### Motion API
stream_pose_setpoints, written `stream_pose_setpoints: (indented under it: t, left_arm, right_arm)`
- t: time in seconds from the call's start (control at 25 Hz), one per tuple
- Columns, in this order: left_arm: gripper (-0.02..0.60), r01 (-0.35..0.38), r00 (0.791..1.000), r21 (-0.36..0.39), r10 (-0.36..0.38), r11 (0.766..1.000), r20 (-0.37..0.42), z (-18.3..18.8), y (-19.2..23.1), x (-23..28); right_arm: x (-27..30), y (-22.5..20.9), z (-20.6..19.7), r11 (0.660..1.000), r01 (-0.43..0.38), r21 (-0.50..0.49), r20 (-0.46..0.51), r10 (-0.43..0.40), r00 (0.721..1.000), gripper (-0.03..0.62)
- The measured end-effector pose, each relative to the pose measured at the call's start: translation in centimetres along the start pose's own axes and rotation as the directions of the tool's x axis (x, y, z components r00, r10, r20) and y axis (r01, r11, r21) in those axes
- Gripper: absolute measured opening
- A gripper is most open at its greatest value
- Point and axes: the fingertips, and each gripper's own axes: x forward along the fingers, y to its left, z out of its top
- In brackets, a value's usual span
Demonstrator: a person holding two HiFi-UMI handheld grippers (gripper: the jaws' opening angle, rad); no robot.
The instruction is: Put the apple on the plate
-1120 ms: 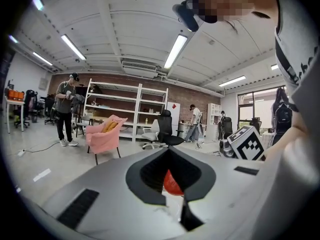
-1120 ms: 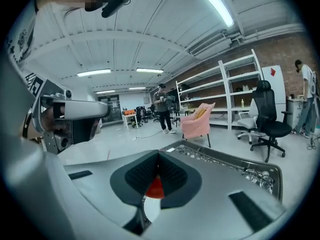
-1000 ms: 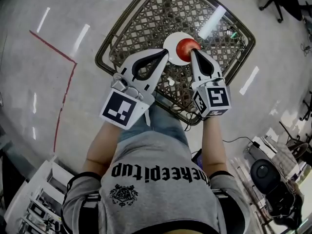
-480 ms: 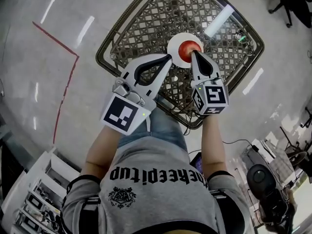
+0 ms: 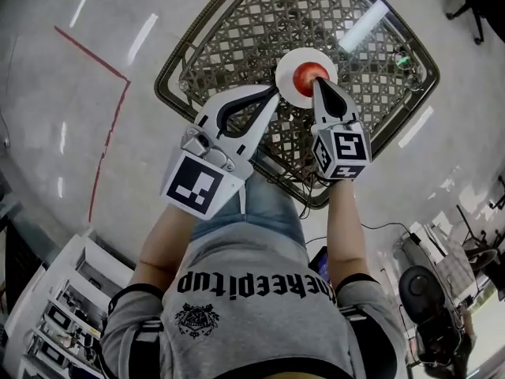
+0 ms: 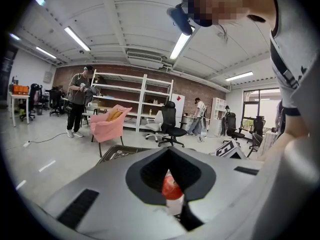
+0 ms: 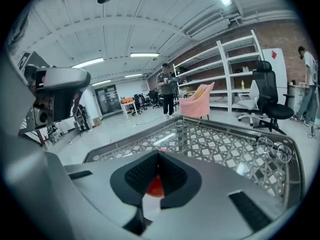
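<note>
The apple (image 5: 307, 78) lies on the plate (image 5: 286, 67), just ahead of the right hand-held gripper (image 5: 317, 84), jaws together; the left hand-held gripper (image 5: 274, 93), likewise together, sits farther off.

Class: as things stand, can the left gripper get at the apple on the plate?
Probably yes. The left gripper sits beside the plate, with nothing between it and the apple; its shut jaws would need opening.

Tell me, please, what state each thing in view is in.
apple: resting on the plate, ungripped.
plate: flat on the table, holding the apple.
left gripper: shut, empty, beside the plate.
right gripper: shut, empty, tip at the apple.
</note>
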Motion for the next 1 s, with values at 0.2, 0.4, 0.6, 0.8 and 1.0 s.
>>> stream_pose_setpoints:
  t: [0.2, 0.4, 0.6, 0.8, 1.0]
  left_arm:
    - [0.018, 0.006, 1.0, 0.002, -0.006, 1.0, 0.0, -0.1, 0.0, 0.3]
    - [0.018, 0.003, 1.0, -0.002, -0.003, 1.0, -0.005, -0.3, 0.4, 0.3]
    - [0.018, 0.004, 1.0, -0.004, -0.004, 1.0, -0.011, -0.5, 0.7, 0.4]
    - [0.018, 0.008, 1.0, -0.005, -0.008, 1.0, -0.016, -0.7, 0.7, 0.5]
    - [0.018, 0.006, 1.0, -0.004, -0.007, 1.0, -0.017, -0.7, 0.7, 0.3]
  right_arm:
    - [0.6, -0.1, -0.7, 1.0, 0.001, 0.001, -0.017, -0.001, 1.0, 0.017]
    - [1.0, -0.2, -1.2, 1.0, 0.006, -0.001, -0.035, -0.006, 0.999, 0.017]
    - [1.2, -0.3, -1.4, 1.0, 0.013, 0.005, -0.04, -0.012, 0.999, 0.017]
    - [1.2, -0.2, -1.6, 1.0, 0.018, 0.001, -0.043, -0.018, 0.999, 0.017]
    - [1.1, -0.2, -1.6, 1.0, 0.022, 0.015, -0.042, -0.021, 0.999, 0.018]
